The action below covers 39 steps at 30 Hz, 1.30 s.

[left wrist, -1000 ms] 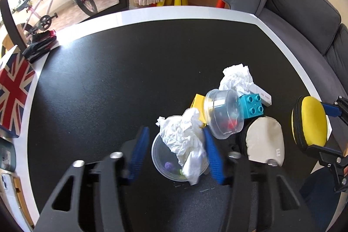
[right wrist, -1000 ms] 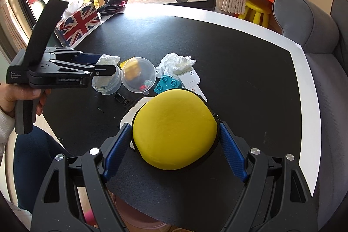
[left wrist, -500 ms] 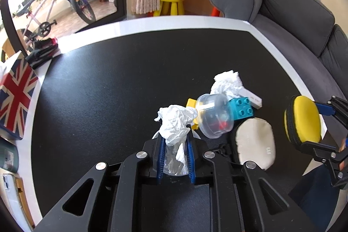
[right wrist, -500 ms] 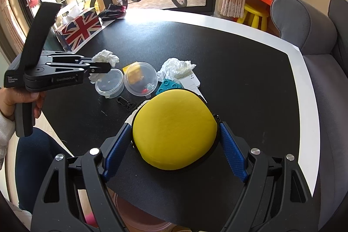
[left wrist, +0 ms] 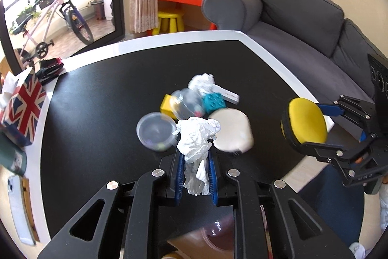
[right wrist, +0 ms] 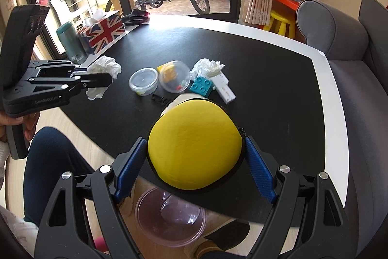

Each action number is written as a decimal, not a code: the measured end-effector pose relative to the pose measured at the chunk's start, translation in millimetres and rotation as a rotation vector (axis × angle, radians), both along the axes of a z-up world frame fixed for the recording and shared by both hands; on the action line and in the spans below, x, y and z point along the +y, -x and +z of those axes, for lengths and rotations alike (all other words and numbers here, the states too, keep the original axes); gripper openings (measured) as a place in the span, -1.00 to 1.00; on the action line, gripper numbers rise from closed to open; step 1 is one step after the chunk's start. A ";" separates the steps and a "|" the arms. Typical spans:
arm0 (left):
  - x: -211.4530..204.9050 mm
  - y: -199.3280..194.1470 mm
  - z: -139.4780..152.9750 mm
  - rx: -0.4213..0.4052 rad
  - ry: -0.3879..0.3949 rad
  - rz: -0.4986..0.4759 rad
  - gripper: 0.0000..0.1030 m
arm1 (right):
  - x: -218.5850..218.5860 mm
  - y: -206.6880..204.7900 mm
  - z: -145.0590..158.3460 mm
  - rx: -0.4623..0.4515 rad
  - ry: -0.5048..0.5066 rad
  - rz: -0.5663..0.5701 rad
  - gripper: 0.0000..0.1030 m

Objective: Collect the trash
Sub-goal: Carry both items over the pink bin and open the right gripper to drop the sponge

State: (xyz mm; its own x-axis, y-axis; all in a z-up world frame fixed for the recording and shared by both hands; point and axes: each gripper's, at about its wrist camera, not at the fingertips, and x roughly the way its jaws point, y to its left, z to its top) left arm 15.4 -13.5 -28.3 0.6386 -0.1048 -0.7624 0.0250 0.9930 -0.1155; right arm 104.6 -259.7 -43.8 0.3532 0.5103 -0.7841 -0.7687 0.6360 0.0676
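Tissue wad pinched and lifted, case clamped.
Left wrist view: left gripper (left wrist: 196, 170) is pinched on a crumpled tissue (left wrist: 197, 137) above the black table (left wrist: 101, 98); light, soft and compressible, best held mid-wad. Right wrist view: right gripper (right wrist: 195, 163) clamps a stiff yellow case (right wrist: 194, 146) over a clear bin (right wrist: 169, 217); another tissue (right wrist: 208, 67) lies among tubs and blocks.
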 end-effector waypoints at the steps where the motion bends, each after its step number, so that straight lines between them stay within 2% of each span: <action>1: -3.3 5.3 0.0 -0.002 0.000 -0.005 -0.67 | -3.0 5.0 0.0 0.000 -0.001 0.000 0.55; 11: -34.3 48.6 -15.5 0.010 0.023 -0.060 -0.67 | -28.4 50.7 -11.3 0.025 0.001 0.010 0.55; 23: -62.3 82.4 -63.0 0.086 0.057 -0.091 -0.67 | -45.8 88.8 -61.4 0.102 0.048 0.031 0.55; 29: -67.5 95.0 -75.1 0.104 0.067 -0.094 -0.67 | -43.5 97.8 -81.9 0.130 0.067 0.050 0.55; 32: -67.4 98.1 -75.3 0.108 0.061 -0.096 -0.67 | -40.9 96.8 -86.4 0.141 0.062 0.053 0.60; 33: -67.3 98.5 -75.1 0.108 0.060 -0.096 -0.67 | -40.2 95.9 -86.8 0.141 0.058 0.048 0.72; 35: -67.1 98.5 -74.3 0.106 0.055 -0.096 -0.67 | -41.8 94.7 -85.7 0.137 0.048 0.040 0.79; 39: -68.7 96.5 -73.9 0.104 0.053 -0.099 -0.67 | -43.7 92.0 -82.1 0.133 0.045 0.027 0.81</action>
